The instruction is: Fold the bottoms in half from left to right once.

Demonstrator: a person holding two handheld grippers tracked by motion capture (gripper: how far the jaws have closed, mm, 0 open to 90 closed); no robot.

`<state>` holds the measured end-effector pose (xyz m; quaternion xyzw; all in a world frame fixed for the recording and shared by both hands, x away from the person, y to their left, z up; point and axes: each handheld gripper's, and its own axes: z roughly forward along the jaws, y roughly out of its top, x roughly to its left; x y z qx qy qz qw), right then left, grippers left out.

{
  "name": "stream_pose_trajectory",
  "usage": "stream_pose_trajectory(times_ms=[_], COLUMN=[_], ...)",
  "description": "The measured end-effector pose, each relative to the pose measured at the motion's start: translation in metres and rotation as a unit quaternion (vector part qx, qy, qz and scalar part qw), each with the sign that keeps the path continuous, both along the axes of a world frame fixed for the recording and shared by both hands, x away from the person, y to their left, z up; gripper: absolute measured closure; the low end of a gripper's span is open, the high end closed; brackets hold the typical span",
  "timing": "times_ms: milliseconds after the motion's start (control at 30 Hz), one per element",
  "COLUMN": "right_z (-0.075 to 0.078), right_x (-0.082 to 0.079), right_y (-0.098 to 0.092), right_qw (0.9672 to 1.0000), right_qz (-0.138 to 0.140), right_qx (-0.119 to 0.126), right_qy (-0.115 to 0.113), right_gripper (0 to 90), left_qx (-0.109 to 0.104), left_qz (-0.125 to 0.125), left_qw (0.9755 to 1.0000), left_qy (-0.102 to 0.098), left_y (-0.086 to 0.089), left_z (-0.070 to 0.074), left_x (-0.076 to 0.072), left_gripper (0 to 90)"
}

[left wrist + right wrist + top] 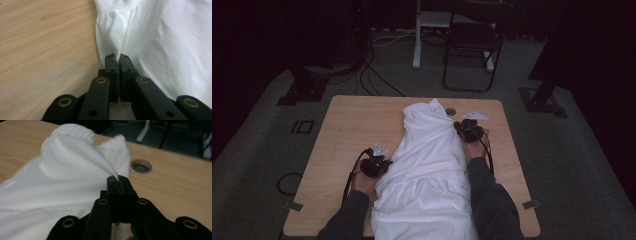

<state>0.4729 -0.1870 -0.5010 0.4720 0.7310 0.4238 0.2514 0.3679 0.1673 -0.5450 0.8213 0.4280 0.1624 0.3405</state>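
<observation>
A white garment (427,165) lies lengthwise down the middle of the wooden table (352,125), bunched at the far end and hanging over the near edge. My left gripper (379,161) sits at the cloth's left edge; in the left gripper view its jaws are shut on a fold of the white garment (150,37), pinched at the tips (117,58). My right gripper (467,127) is at the cloth's right edge near the far end. Its jaws are shut on an edge of the garment (62,170) at the tips (118,179), lifting it a little.
A round cable hole (450,111) sits in the table just beyond the garment, and it appears as the hole (141,166) right of the lifted cloth. A small white scrap (475,115) lies beside it. A folding chair (474,40) and floor cables (377,80) lie beyond the table.
</observation>
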Motion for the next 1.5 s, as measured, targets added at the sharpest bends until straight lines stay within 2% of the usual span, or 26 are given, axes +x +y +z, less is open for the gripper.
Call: stream_pose_trajectory(times_ms=[67,100,133,167,200,233,267,333,400,467,600,667,767,867,933,1000,1067,1100,1133,1167,1333,1433,1500], right_z=[-0.013,-0.02,-0.02,-0.028,-0.043,-0.047,-0.051,-0.054,-0.054,-0.053,-0.054,-0.055,-0.056,-0.057,-0.057,-0.057,-0.058,-0.058,-0.058,-0.057,-0.054,-0.05,-0.042], right_x=[0.003,0.004,0.004,0.004,0.003,0.002,0.001,0.001,0.001,0.002,0.002,0.001,0.0,-0.005,-0.011,-0.019,-0.029,-0.029,-0.035,-0.048,-0.076,-0.083,-0.08], right_y=[-0.002,0.0,0.0,0.001,0.006,0.008,0.01,0.013,0.013,0.013,0.013,0.013,0.015,0.017,0.019,0.021,0.022,0.022,0.023,0.024,0.025,0.024,0.019], right_qw=[0.9995,0.9991,0.9991,0.9985,0.9968,0.996,0.9954,0.9948,0.9946,0.9944,0.9947,0.9949,0.9952,0.9954,0.9952,0.995,0.9946,0.9946,0.9944,0.9933,0.9895,0.9854,0.9876], right_qz=[-0.001,0.002,0.002,0.006,0.012,0.016,0.016,0.016,0.012,0.011,0.011,0.011,0.015,0.022,0.029,0.035,0.042,0.042,0.046,0.058,0.082,0.1,0.106], right_qx=[-0.01,-0.02,-0.02,-0.024,-0.032,-0.038,-0.045,-0.055,-0.051,-0.051,-0.042,-0.036,-0.028,-0.019,-0.02,-0.022,-0.022,-0.022,-0.023,-0.033,-0.057,-0.077,-0.068], right_qy=[0.029,0.038,0.038,0.049,0.072,0.079,0.083,0.084,0.089,0.092,0.093,0.094,0.093,0.092,0.091,0.091,0.092,0.092,0.092,0.095,0.104,0.114,0.094], right_gripper=[89.0,88.8,88.8,88.4,87.5,87.3,87.2,87.1,86.9,86.6,86.4,86.4,86.2,86.1,86.1,86.1,86.2,86.2,86.1,86.1,85.6,74.2,62.9], left_qx=[0.004,0.009,0.009,0.014,0.013,0.012,0.012,0.02,0.01,-0.001,-0.019,-0.02,-0.014,0.02,0.029,0.033,0.039,0.039,0.036,0.035,0.036,0.036,0.034], left_qz=[0.001,0.001,0.001,-0.004,-0.006,-0.01,-0.01,0.008,0.016,0.019,0.004,0.0,-0.009,-0.012,-0.016,-0.011,-0.013,-0.013,-0.012,-0.013,-0.03,-0.032,-0.031], left_qw=[1.0,1.0,1.0,0.9998,0.9998,0.9998,0.9999,0.9997,0.9997,0.9991,0.9974,0.9977,0.9988,0.9992,0.9991,0.999,0.9986,0.9986,0.9988,0.9988,0.9982,0.998,0.9983], left_qy=[0.001,0.004,0.004,0.012,0.014,0.012,0.007,-0.008,-0.017,-0.038,-0.07,-0.064,-0.045,-0.032,-0.028,-0.028,-0.032,-0.032,-0.03,-0.03,-0.038,-0.04,-0.036], left_y=[0.0,-0.001,-0.001,0.0,0.001,0.003,0.004,0.005,0.007,0.004,-0.009,-0.019,-0.037,-0.053,-0.055,-0.054,-0.052,-0.052,-0.049,-0.048,-0.045,-0.044,-0.043], left_z=[0.001,0.0,0.0,-0.001,-0.001,0.001,0.004,0.01,0.019,0.028,0.037,0.034,0.022,0.004,-0.002,-0.002,-0.002,-0.002,-0.003,-0.003,-0.006,-0.006,-0.006], left_x=[-0.007,-0.01,-0.01,-0.016,-0.017,-0.018,-0.018,-0.015,-0.008,0.0,0.025,0.041,0.062,0.071,0.07,0.066,0.06,0.06,0.053,0.049,0.02,0.016,0.018], left_gripper=[87.3,87.3,87.3,87.3,87.1,86.3,82.7,67.9,62.5,57.7,47.5,46.3,45.8,46.2,52.9,62.7,68.1,69.4,69.4,70.3,70.2,68.9,66.7])
